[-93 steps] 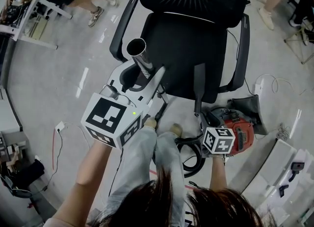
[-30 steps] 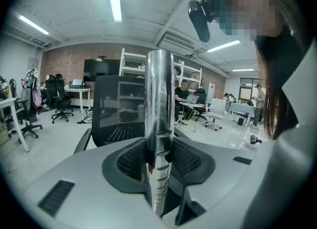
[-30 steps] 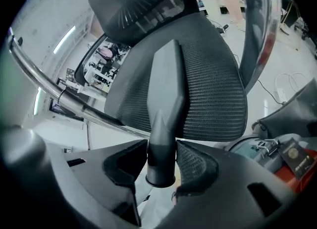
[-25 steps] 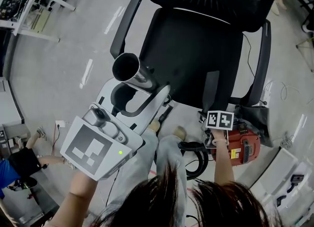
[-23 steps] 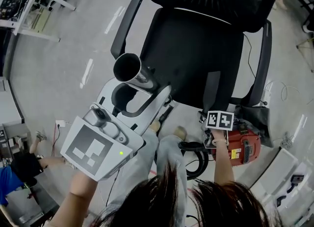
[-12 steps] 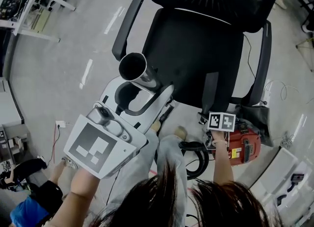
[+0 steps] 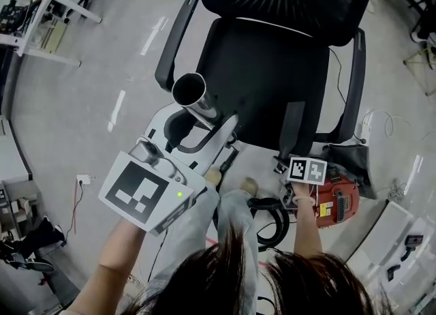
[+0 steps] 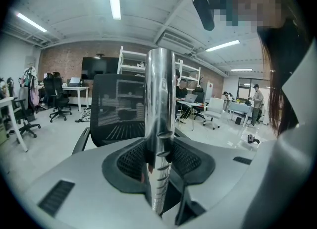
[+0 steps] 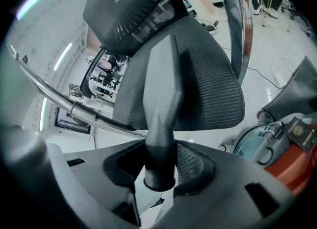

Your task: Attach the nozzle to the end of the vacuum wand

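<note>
Wand point(image 7: 193, 95) lower than before, clamped in left gripper point(image 8: 159, 169); nozzle point(image 9: 161, 105) clamped in right gripper point(image 9: 159, 169), apart.

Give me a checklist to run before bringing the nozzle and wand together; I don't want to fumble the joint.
1. Left gripper shut on the wand: ok.
2. Right gripper shut on the nozzle: ok.
3. Wand's open end unblocked: ok; the head view shows an empty mouth.
4. Nozzle collar lined up with that end: not ok; the two parts are apart. The collar sits at the jaws and the flat tip points away.
5. Collar bore clear: cannot tell.
</note>
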Demonstrator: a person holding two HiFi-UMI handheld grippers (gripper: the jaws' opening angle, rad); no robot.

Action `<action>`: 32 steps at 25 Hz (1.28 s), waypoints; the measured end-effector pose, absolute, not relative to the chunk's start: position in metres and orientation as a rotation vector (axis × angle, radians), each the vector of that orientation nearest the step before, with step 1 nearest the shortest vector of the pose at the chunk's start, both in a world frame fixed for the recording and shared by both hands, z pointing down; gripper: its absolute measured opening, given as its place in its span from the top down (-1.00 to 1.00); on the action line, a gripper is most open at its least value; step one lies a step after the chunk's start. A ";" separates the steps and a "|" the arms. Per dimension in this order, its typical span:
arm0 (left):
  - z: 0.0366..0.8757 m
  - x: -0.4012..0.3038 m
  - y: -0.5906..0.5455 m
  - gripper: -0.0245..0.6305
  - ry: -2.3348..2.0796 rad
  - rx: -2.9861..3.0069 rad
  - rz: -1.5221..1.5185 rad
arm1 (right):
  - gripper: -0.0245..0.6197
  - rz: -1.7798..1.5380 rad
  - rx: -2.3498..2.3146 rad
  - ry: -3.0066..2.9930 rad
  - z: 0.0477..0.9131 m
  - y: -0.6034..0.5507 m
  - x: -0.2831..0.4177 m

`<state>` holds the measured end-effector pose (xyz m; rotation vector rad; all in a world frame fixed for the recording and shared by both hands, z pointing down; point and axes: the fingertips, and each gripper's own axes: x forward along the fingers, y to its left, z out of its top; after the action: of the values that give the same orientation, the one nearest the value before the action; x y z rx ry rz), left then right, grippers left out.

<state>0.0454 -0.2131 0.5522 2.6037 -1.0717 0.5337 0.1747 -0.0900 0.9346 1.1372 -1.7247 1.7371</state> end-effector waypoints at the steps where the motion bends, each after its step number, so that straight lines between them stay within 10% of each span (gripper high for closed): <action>1: 0.552 0.046 -0.213 0.47 -1.068 2.606 0.532 | 0.38 1.734 1.141 -1.728 0.932 -0.090 0.175; 32: 0.539 0.043 -0.206 0.47 -1.040 2.610 0.561 | 0.38 1.689 1.213 -1.827 0.833 -0.057 0.167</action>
<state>0.0434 -0.2058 0.5388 2.6105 -1.0399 0.5613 0.1670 -0.0572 0.8333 1.2128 -1.8269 1.6891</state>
